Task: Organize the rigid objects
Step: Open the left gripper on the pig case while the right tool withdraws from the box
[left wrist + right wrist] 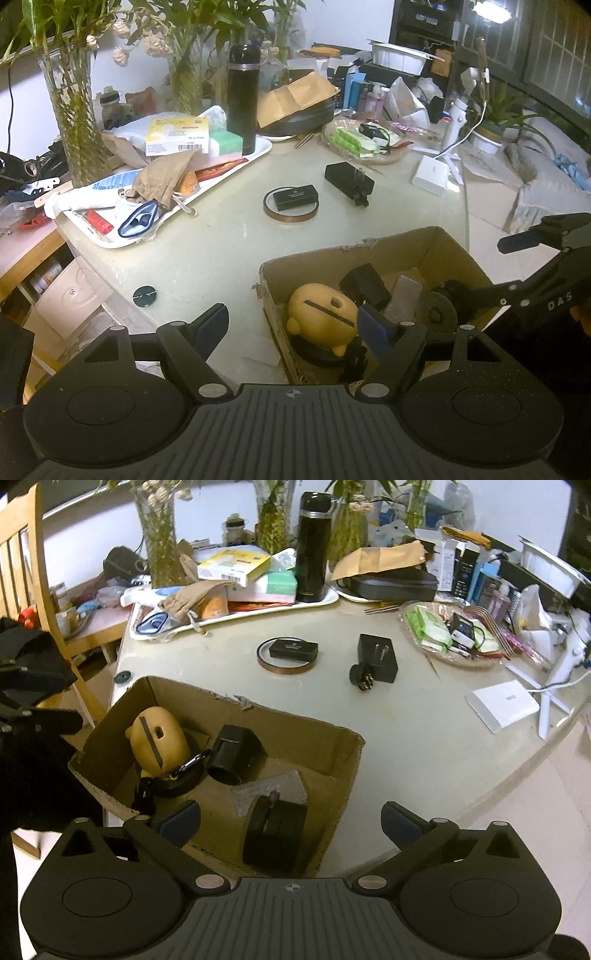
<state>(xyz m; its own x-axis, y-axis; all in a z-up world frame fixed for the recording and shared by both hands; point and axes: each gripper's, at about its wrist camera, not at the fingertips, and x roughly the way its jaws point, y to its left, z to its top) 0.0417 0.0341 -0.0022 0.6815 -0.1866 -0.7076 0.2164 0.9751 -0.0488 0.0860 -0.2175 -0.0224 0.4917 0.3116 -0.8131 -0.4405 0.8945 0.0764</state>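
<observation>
An open cardboard box [369, 251] [258, 709] stands at the table's near edge. Inside lie a yellow pig-shaped toy [321, 314] [155, 734], a black cylindrical part [234, 753], a clear flat piece [273, 790] and a black wheel [275, 830] [437, 314]. My right gripper [291, 821] hangs open above the wheel, its pads apart from it. My left gripper [291, 326] is open and straddles the box's left wall, one finger outside and one beside the toy. On the table lie a tape ring with a small black case [291, 203] [291, 653] and a black charger block [347, 177] [376, 661].
A white tray [258, 155] with a black flask [242, 99], boxes and pouches fills the back left. A basket of packets [365, 142], a white power bank [502, 703] and a small dark cap [145, 295] lie around. Glass vases stand behind, and a wooden chair [22, 554] stands left.
</observation>
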